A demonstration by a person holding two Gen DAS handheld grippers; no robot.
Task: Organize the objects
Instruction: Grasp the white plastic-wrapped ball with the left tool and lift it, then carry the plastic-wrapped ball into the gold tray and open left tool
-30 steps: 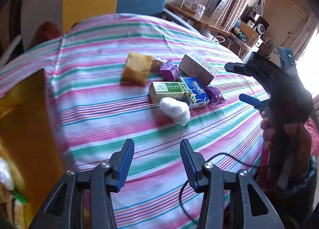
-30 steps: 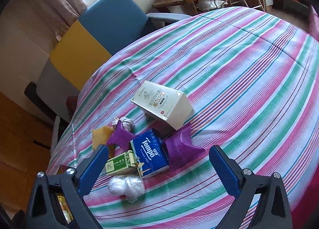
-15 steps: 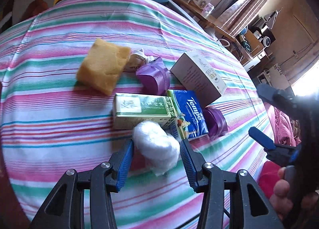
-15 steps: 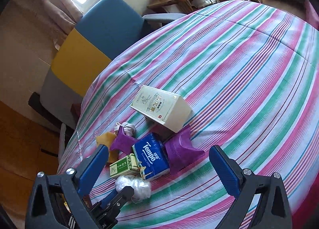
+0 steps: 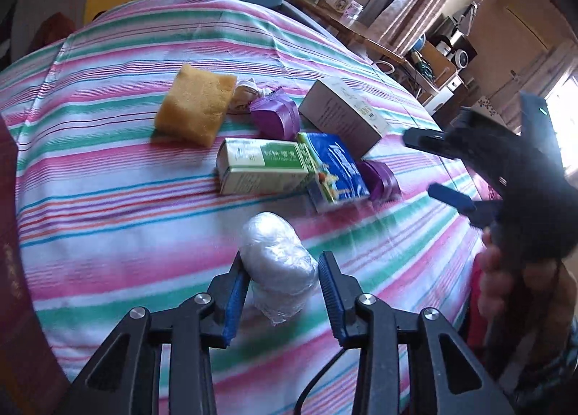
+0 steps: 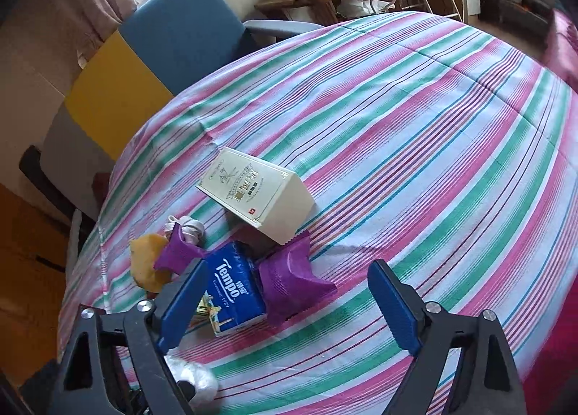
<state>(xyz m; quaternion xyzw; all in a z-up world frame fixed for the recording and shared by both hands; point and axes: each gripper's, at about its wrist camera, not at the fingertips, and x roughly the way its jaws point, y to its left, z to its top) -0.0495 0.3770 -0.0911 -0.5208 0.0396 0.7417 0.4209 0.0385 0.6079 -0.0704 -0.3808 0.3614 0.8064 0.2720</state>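
Plastic-wrapped white bundle (image 5: 276,263) sits on the striped tablecloth (image 5: 108,198) at the near edge of the clutter, apart from the rest, between the blue pads of the left gripper (image 5: 283,290). Those jaws have just been closing and now look pressed against its sides, so I'd call it a grasp, step one of the tidy-up. Next move, as I judge it: lift straight, gently; the wrap looks soft and slippery and could squeeze out forward. Right gripper (image 6: 289,306) hovers unclenched over the Tempo tissue pack (image 6: 234,292) and the purple pouch (image 6: 289,277), holding nothing; its jaws have just been narrowing. Farther back: green-and-white carton (image 5: 262,169), yellow sponge (image 5: 195,104), white box (image 6: 260,194). Versus a second ago: left gripper was well short of the bundle with wider jaws; it has since come forward and down around it. The pile itself hasn't shifted.
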